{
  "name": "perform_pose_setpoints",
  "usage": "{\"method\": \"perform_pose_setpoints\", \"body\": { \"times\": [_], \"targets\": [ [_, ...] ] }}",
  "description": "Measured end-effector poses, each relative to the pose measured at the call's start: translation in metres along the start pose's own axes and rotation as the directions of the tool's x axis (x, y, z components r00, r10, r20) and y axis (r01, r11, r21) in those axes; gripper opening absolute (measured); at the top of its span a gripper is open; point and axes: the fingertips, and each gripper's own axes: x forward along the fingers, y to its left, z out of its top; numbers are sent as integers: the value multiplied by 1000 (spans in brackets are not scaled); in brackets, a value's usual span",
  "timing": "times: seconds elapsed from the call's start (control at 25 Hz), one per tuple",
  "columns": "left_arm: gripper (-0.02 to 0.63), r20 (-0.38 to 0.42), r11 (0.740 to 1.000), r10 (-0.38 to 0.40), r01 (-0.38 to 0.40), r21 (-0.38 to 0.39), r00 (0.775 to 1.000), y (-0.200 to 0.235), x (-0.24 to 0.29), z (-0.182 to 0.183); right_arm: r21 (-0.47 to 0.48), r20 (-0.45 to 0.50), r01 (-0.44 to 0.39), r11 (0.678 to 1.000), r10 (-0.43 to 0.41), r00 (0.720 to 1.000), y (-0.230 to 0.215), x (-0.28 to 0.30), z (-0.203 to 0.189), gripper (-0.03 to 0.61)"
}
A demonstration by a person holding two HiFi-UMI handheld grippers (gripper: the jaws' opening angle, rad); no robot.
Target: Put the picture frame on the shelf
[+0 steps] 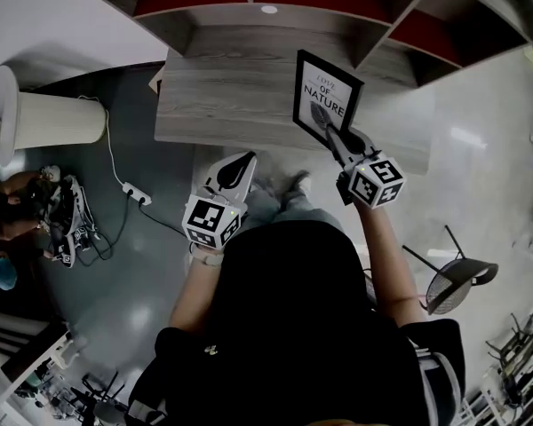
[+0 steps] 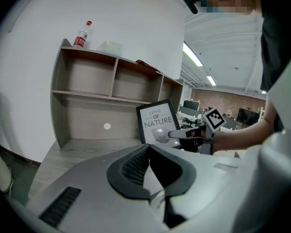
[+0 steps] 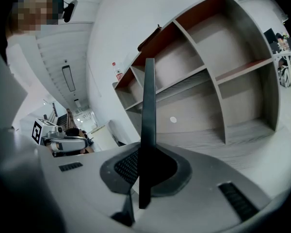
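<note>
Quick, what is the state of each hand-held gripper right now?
Left hand-held gripper: closed, holding nothing.
Right hand-held gripper: closed on the picture frame.

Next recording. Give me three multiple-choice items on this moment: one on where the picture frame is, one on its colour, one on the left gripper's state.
1. Where is the picture frame?
A. Flat on the floor.
B. In the right gripper, over the bottom board of the shelf.
C. On the shelf's top.

2. What colour is the frame's border?
A. White.
B. Black.
C. Red.

3. How does the left gripper stand?
A. Jaws clamped on the frame.
B. Jaws wide apart.
C. Jaws together, nothing between them.

Answers:
1 B: the right gripper view shows the frame's edge clamped between that gripper's jaws.
2 B: the border reads black in the head view.
3 C: the left gripper view shows its jaws meeting on nothing.
</note>
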Motion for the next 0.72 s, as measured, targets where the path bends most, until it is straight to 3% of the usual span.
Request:
{"method": "perform_pose_setpoints", "body": {
  "times": [0.2, 0.44, 0.72],
  "targets": [
    [11, -10, 1000, 11, -11, -25, 1000, 25, 11, -9, 4, -34, -12, 1000, 12, 999, -13, 40, -7, 12],
    [11, -35, 999, -29, 28, -16, 999, 51, 30, -28, 1, -45, 2, 1000, -2, 999, -31, 83, -16, 12],
    [11, -62, 997, -36, 32, -69, 997, 90, 46, -66, 0, -52, 18, 1000, -18, 999, -58, 144, -36, 12]
  ]
}}
